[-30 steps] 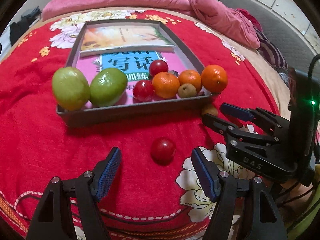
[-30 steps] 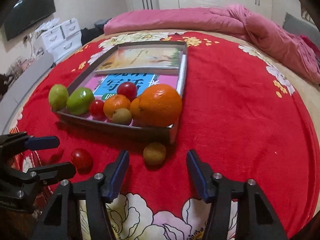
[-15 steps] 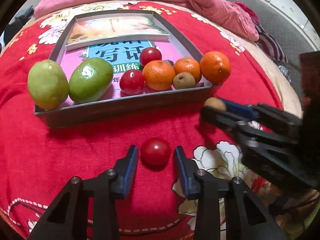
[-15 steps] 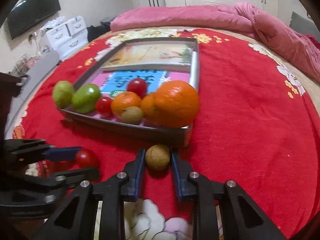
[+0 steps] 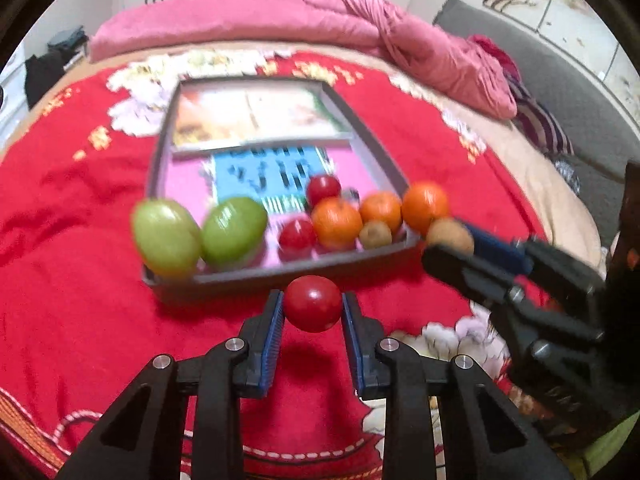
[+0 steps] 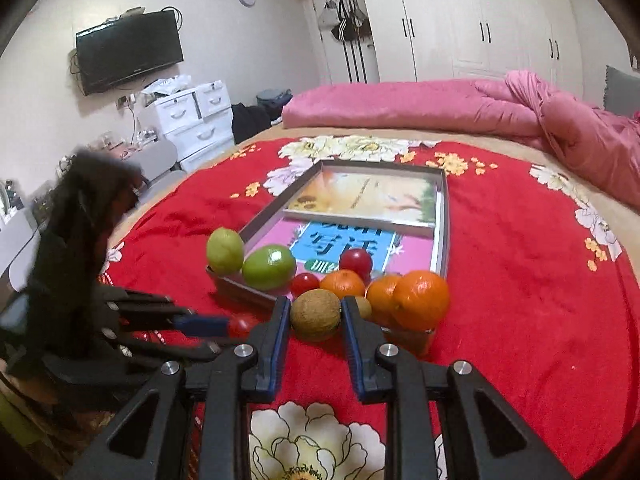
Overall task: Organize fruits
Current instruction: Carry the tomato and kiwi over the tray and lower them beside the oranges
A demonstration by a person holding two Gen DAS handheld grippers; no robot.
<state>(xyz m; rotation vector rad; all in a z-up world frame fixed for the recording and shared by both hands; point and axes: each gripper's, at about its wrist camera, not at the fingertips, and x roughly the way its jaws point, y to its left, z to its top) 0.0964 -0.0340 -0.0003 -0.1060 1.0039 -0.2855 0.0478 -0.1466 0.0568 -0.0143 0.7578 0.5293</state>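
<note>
My left gripper (image 5: pixel 312 308) is shut on a small red fruit (image 5: pixel 312 303) and holds it above the red bedspread, just in front of the grey tray (image 5: pixel 256 278). My right gripper (image 6: pixel 315 316) is shut on a brown kiwi-like fruit (image 6: pixel 315 314), lifted near the tray's front right corner (image 6: pixel 416 338); the kiwi also shows in the left wrist view (image 5: pixel 450 236). The tray's front edge holds two green fruits (image 5: pixel 200 234), two red fruits (image 5: pixel 297 235), three oranges (image 5: pixel 380 212) and a small brown fruit (image 5: pixel 375 234).
Two books (image 5: pixel 256 120) lie in the tray's back and middle. A pink quilt (image 6: pixel 460 104) is heaped at the far side of the bed. The red flowered bedspread (image 6: pixel 520 280) surrounds the tray. White drawers (image 6: pixel 192 118) stand beyond the bed.
Both grippers closed on their fruits, the left on the red fruit and the right on the brown one, and lifted them off the bedspread toward the tray.
</note>
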